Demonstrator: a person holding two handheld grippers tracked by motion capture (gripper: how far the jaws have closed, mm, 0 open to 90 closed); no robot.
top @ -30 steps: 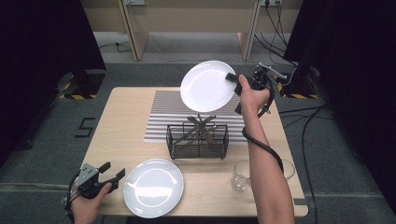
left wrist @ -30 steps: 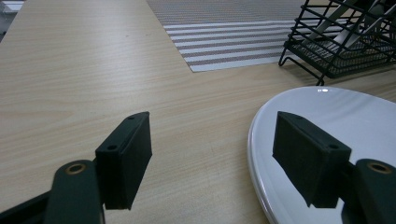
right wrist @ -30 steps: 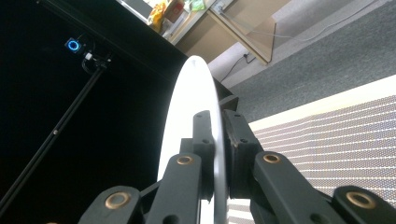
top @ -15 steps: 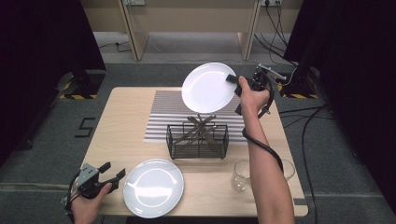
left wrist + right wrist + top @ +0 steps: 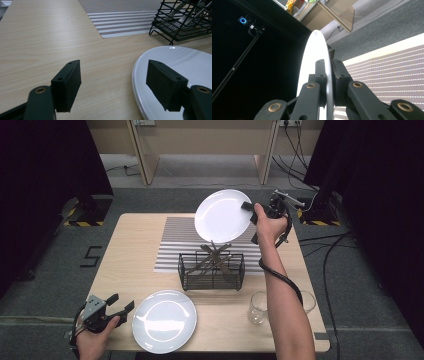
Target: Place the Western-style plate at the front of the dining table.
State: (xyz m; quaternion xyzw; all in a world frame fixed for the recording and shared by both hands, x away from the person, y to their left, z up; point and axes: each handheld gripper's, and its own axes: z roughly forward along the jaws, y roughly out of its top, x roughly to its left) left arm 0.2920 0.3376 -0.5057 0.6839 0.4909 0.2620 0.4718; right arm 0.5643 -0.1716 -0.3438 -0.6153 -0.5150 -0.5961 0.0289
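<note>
High view first: we find little difference from the frames taken a second and half a second earlier. The right gripper point(image 5: 248, 207) holds the raised plate point(image 5: 222, 215) in much the same place above the far part of the rack point(image 5: 212, 270), and the plate's face shows at nearly the same tilt. The left gripper point(image 5: 119, 306) rests at the near left corner of the table point(image 5: 130, 245) as before, and the second plate point(image 5: 164, 321) lies flat where it lay, just beside that gripper.

We note the right gripper view shows the raised plate point(image 5: 315, 72) edge-on, its rim clamped between the two black jaws, pads pressed on both faces. Behind it we see the striped mat point(image 5: 392, 70).

We note in the left gripper view that the jaws stand wide apart with nothing between them; the right-hand jaw hangs over the rim of the second plate point(image 5: 190, 65), and bare table wood point(image 5: 45, 42) lies under the gap.

Containers: the black wire rack stands on the near edge of the striped mat point(image 5: 175, 237) and holds crossed wooden dividers point(image 5: 214, 254); no dish sits in it. A clear glass point(image 5: 258, 307) stands upright at the near right, beside the person's forearm; we cannot tell any contents. A second glass point(image 5: 308, 301) shows partly behind that forearm.
</note>
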